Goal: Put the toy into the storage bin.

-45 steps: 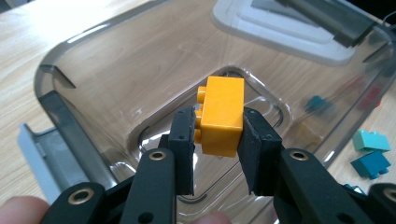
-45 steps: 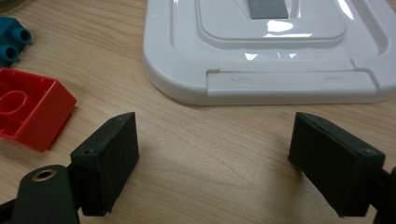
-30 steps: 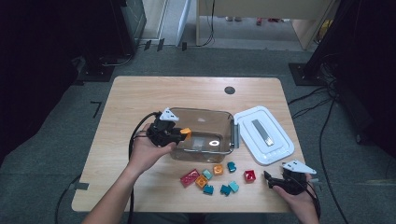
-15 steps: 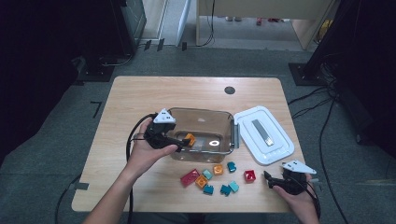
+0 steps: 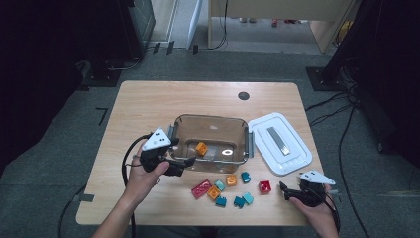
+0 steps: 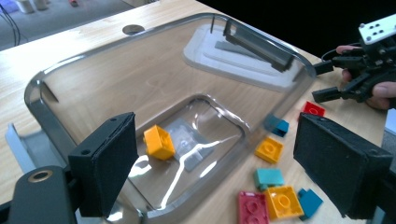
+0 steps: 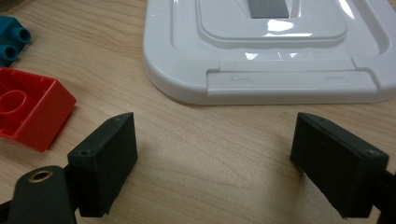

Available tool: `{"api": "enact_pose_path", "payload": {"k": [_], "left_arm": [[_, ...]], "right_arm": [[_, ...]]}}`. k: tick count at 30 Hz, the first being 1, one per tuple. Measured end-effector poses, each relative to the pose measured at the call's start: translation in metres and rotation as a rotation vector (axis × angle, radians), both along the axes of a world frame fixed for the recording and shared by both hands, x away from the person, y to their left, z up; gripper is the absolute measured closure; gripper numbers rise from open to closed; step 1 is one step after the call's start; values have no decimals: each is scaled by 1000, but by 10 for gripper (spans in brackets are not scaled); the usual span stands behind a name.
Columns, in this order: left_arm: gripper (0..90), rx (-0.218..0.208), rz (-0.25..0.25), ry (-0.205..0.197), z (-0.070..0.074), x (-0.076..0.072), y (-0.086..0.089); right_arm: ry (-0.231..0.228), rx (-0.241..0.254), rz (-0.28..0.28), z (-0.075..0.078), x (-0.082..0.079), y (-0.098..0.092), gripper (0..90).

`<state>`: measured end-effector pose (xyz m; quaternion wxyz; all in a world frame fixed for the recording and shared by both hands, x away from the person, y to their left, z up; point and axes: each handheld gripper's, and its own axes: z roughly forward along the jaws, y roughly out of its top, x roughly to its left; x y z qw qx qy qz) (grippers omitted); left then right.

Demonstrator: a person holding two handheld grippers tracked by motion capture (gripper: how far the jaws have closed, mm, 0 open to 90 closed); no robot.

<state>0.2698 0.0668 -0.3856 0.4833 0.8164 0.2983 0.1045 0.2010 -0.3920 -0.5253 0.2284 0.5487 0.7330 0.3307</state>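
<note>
A clear plastic container (image 5: 210, 117) stands mid-table with one orange brick (image 5: 201, 148) lying on its floor. My left gripper (image 5: 187, 162) hovers at the container's near left corner; its jaws have just been opening and stand open with nothing between them. In the left gripper view the orange brick (image 6: 159, 141) lies inside the container (image 6: 35, 100), beyond the pads of my left gripper (image 6: 224, 156). My right gripper (image 5: 284, 190) rests open near the table's front right, just right of a red brick (image 5: 264, 186). Its own view shows the right gripper (image 7: 212, 140) empty and the red brick (image 7: 32, 114) at the left.
Several loose bricks lie in front of the container: a flat red one (image 5: 201, 188), orange ones (image 5: 231, 180) and teal ones (image 5: 240, 201). The white lid (image 5: 279, 143) lies right of the container, close ahead of the right gripper as the lid (image 7: 266, 56) shows. A round hole (image 5: 243, 95) sits at the table's back.
The left gripper let go of the orange brick, which now lies in the container, and drew back left toward the person. The right gripper has not moved.
</note>
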Motion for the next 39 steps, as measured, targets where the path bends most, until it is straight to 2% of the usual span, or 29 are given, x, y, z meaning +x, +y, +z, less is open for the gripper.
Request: {"api": "enact_pose_path", "payload": {"k": [2,3,5,7,8,10,11,14,15,18,19,21,22,23,24,25,27,28,32,35,37,39], "left_arm": [[137,-22,3,-12,-3,-13,3],[137,-22,3,-12,-3,-13,3],[138,-18,7,-40,-9,-29,2],[141,-29,6,-44,-15,-39,0],[141,-29,6,-44,-15,-39,0],[141,-29,-3,-44,-25,-53,-2],[142,-29,-3,-44,-25,-53,-2],[146,-27,11,-51,-41,-66,-4],[149,-27,11,-51,-41,-66,-4],[154,-41,34,-59,-60,-74,-7],[154,-41,34,-59,-60,-74,-7],[154,-19,40,-53,-76,-76,-12],[157,-19,40,-53,-76,-76,-12],[157,-10,44,-42,-82,-76,-13],[231,10,80,-25,-94,-74,-16],[260,20,88,-20,-99,-72,-16],[264,34,85,4,-106,-69,-18],[268,34,85,4,-106,-69,-18],[298,92,76,22,-117,-65,-25],[319,115,81,25,-120,-63,-28],[335,126,79,39,-122,-62,-30],[349,156,76,62,-126,-60,-34]], "right_arm": [[-1,-1,0,0,0,0,143],[1,0,-1,0,0,0,142],[2,-1,-1,0,0,0,142],[2,-1,-2,0,0,0,141],[2,-1,-1,0,0,0,141],[0,-2,-1,0,0,0,141],[0,-2,-1,0,0,0,141],[2,-1,-1,0,0,0,141],[2,-1,-2,0,0,0,141],[2,-1,-2,0,0,0,141],[2,-1,-2,0,0,0,141],[2,-1,-3,0,0,0,141],[2,0,-3,0,0,0,142],[2,0,-3,0,0,0,142],[2,0,-4,0,0,0,142],[2,0,-4,0,0,0,142],[2,0,-4,0,0,0,142],[2,0,-4,0,0,0,142],[2,0,-4,0,0,0,142],[2,0,-4,0,0,0,142],[2,0,-4,0,0,0,142],[2,0,-4,0,0,0,142]]}}
